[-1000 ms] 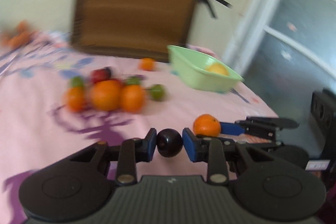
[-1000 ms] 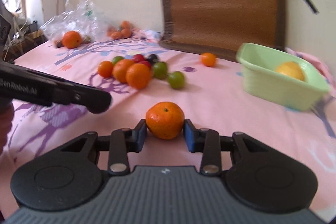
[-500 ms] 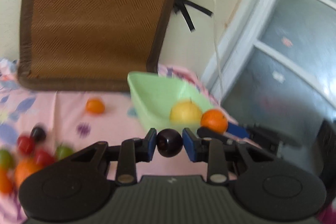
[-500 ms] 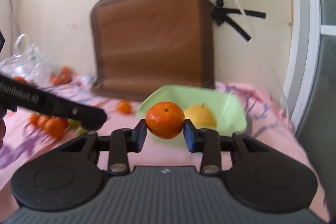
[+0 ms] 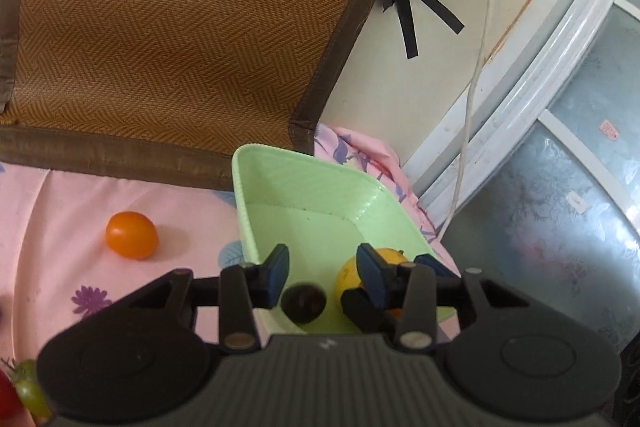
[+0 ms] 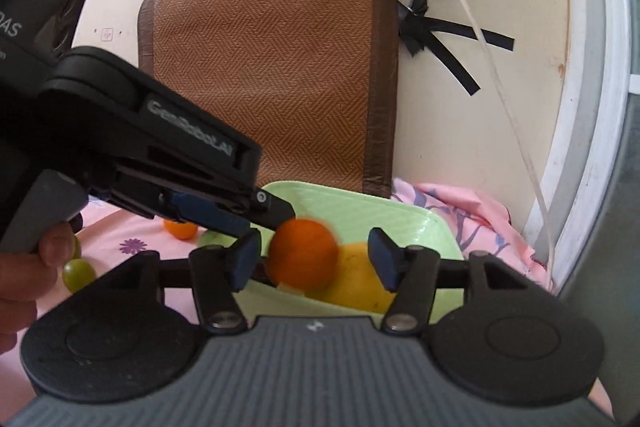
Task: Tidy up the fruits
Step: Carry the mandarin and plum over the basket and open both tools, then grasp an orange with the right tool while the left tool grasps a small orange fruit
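Between each open hand-held gripper's pads, fruit drops over the green bowl (image 5: 320,195)

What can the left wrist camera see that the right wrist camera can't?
Only the left wrist view shows the dark plum dropping from the open left tool.

Only the right wrist view shows the big orange between the open right tool's fingers, plus a green grape.

Both show the green basket, the yellow fruit inside it, and a small orange on the pink cloth.

Both wrist views look close down into green basin (image 5: 320,211) (image 6: 400,215), facing woven mat (image 5: 180,27) (image 6: 264,75) on the wall; both share these.
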The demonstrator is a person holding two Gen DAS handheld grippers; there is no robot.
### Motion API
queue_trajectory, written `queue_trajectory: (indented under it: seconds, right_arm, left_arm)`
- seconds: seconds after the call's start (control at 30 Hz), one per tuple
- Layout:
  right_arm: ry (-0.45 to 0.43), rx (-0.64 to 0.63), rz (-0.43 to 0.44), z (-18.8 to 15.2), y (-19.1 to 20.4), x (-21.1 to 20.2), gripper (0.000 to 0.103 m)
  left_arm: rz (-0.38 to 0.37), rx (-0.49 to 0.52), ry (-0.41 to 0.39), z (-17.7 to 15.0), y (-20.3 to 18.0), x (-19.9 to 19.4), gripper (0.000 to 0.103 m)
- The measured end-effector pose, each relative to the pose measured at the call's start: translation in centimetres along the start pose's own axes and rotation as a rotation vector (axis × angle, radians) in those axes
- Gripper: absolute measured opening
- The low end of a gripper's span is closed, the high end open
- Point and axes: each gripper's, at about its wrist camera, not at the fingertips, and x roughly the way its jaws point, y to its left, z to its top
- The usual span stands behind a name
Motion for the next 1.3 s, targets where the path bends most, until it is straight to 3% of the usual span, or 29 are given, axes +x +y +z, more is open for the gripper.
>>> queue_trajectory:
  seconds: [0.17,0.27,0.4,0.5,0.67,0.73,1.03,1.2,1.3]
  right_arm:
    - [-0.039,0.031,-0.023,-0.5,-0.6,-0.6,0.061]
    - [-0.094,0.074,-0.067,-0.5,-1.1,-1.3,0.06]
    - [-0.138,0.126,-0.074,-0.6,-1.8,-2.0,0.059]
    - [-0.141,0.121,-0.083,-0.8,-1.5,-2.1,0.05]
    - [-0.153,0.099,-0.104,-1.1,-0.7,-2.3,0.037]
    - [-0.147,0.108,-0.098,-1.0,-0.4,-2.4,0.037]
    - [-0.079,0.103,0.167,0.7,4.3,-4.7,0.039]
    - [0.058,0.134,0.331,0.5,7.7,-3.6,0.039]
    - [0.093,0.078,0.381,0.1,10.5,-3.3,0.04]
  left_arm:
    - [-0.052,-0.023,-0.08,0.2,0.1,-4.2,0.045]
    - [-0.041,-0.03,-0.172,-0.2,1.4,-9.0,0.054]
    - [0.093,0.01,-0.27,-1.7,3.9,-15.5,0.054]
    - [0.222,0.03,-0.307,-2.9,5.8,-19.5,0.054]
    - [0.358,0.026,-0.287,-5.3,8.8,-22.7,0.054]
    - [0.389,0.02,-0.257,-6.2,9.8,-22.5,0.054]
    - [0.304,0.006,-0.18,-8.2,12.2,-21.8,0.054]
    - [0.285,0.009,-0.147,-8.4,12.4,-20.3,0.054]
    - [0.269,0.0,-0.144,-8.4,12.7,-19.9,0.052]
